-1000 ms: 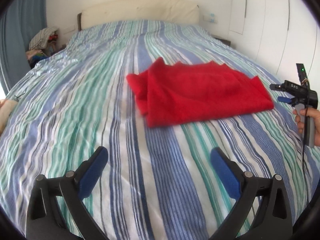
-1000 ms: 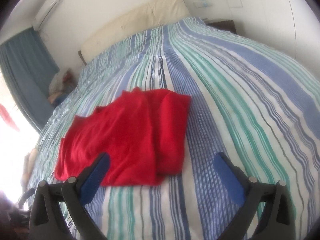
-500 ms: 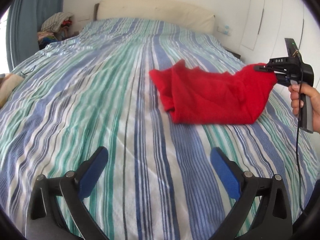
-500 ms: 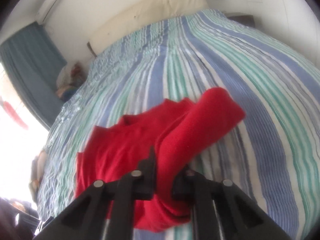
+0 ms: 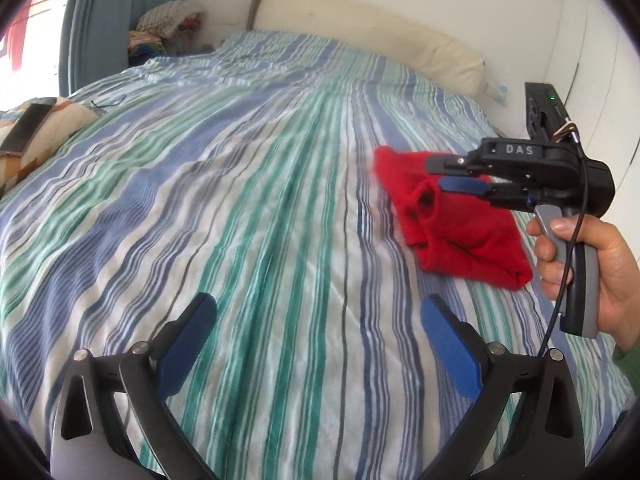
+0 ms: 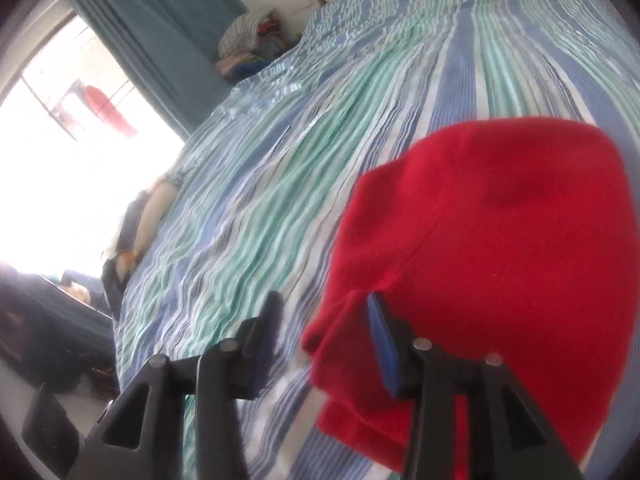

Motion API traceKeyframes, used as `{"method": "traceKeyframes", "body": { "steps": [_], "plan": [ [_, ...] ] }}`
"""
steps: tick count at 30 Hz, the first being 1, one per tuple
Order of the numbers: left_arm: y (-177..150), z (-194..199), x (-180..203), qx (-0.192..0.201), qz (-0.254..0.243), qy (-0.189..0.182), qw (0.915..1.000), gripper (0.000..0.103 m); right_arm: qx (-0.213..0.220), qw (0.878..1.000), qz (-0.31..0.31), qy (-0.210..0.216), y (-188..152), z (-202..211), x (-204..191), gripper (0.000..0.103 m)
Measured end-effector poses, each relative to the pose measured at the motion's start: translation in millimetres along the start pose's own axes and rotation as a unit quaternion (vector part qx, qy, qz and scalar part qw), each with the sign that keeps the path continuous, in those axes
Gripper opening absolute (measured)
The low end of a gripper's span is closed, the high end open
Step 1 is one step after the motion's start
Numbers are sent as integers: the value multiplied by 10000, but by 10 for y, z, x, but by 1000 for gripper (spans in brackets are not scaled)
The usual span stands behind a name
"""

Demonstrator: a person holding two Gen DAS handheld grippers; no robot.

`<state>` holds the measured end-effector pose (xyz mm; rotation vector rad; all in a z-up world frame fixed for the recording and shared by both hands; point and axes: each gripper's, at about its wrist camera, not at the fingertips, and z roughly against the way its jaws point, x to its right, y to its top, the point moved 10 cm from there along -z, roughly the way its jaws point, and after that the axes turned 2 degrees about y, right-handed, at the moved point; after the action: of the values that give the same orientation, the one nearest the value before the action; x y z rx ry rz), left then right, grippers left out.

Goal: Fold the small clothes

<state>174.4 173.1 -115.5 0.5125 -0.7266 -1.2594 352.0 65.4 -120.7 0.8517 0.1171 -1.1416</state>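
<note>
A small red garment point(image 5: 460, 216) lies folded over on the striped bedspread point(image 5: 240, 200), at the right in the left wrist view. My right gripper point(image 5: 434, 172) hovers over its top layer, jaws a little apart. In the right wrist view the garment point(image 6: 500, 240) fills the right side; my right gripper point(image 6: 324, 316) stands partly open, with cloth draped against its right blue pad point(image 6: 380, 332) and nothing pinched. My left gripper point(image 5: 316, 320) is wide open and empty above bare bedspread, left of and nearer than the garment.
A cream headboard cushion point(image 5: 360, 36) runs along the far end of the bed. A pile of clothes point(image 5: 168, 28) sits by the blue curtain point(image 5: 100, 20). A patterned pillow point(image 5: 36, 128) lies at the left edge. White wardrobe doors point(image 5: 592, 40) stand at the right.
My right gripper carried the garment's edge leftwards over the rest, folding it in half, then opened and let the cloth go. The left gripper swung left and stayed open.
</note>
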Motion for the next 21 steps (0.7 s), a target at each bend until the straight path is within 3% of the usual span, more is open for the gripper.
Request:
{"method": "traceKeyframes", "body": {
  "steps": [3,5,7,11,13,15,18,21],
  "plan": [
    [-5,-17,13,-138,120,-156,9997,102,293,9991,301,35,2,330,-34,45],
    [-14,-23,58,-199,180,-305,9992,102,576,9952,504,-617,100,549,121,45],
    [-20,-31,106,-209,137,-336,9991,102,599,9889,651,-1196,168,631,284,45],
    [-43,-22,147,-110,-168,-89,9998,102,211,9895,1036,-985,108,327,207,42],
    [-37,3,128,-29,-282,38,9996,102,-205,9877,1298,-853,-132,108,109,42],
    [-28,34,108,28,-305,65,9995,102,-313,9842,1526,-842,-373,37,34,43],
    [-36,24,118,-52,-234,-54,9997,102,-194,9727,2041,-1089,-638,168,-20,45],
    [-56,-26,199,-238,-75,-370,9990,102,-117,9485,2734,-1594,-699,287,-19,45]
  ]
}}
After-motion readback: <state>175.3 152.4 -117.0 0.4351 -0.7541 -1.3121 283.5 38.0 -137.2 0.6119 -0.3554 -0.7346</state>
